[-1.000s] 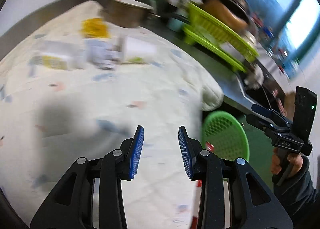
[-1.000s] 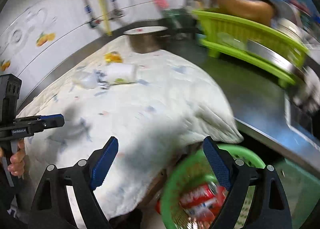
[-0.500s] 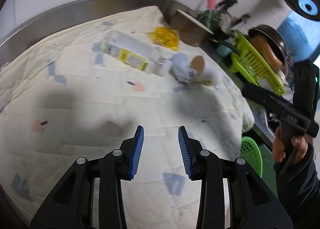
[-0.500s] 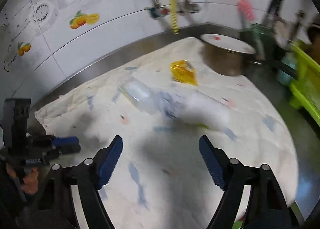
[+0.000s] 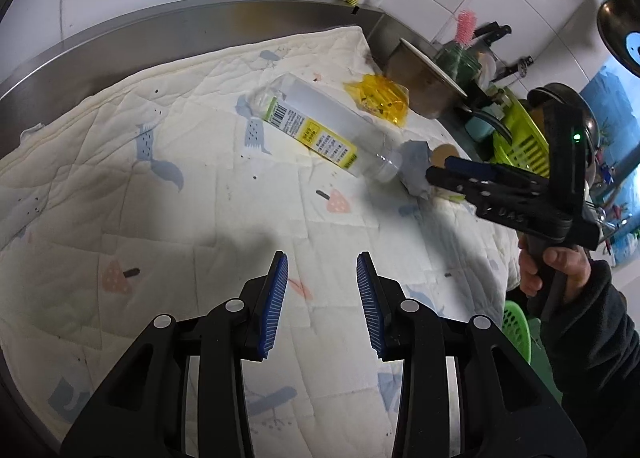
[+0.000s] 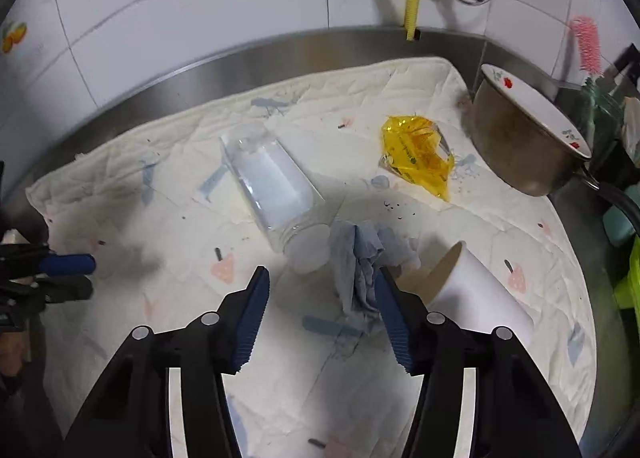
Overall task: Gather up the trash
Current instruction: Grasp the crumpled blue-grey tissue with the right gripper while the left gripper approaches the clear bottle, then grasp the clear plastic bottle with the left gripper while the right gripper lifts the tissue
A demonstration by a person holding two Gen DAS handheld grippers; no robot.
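Right gripper (image 6: pixel 322 316) coming in on the crumpled grey-blue tissue (image 6: pixel 362 266), next piece of trash to lift.

The tissue lies on the quilted cloth (image 6: pixel 120 186), touching the cap end of a fallen clear bottle (image 6: pixel 272 186) and just beside a tipped paper cup (image 6: pixel 476 290); a yellow wrapper (image 6: pixel 416 154) lies farther back, near a metal bowl (image 6: pixel 520 138). The right jaws have just been closing and stand apart, the tissue at the right pad but not clamped. The next move, I judge, calls for centring on the wad and pinching without catching cup or bottle. The left gripper (image 5: pixel 320 306) hovers with jaws apart and empty. The bottle's yellow label (image 5: pixel 316 136) carries a barcode; its print is too small to read.
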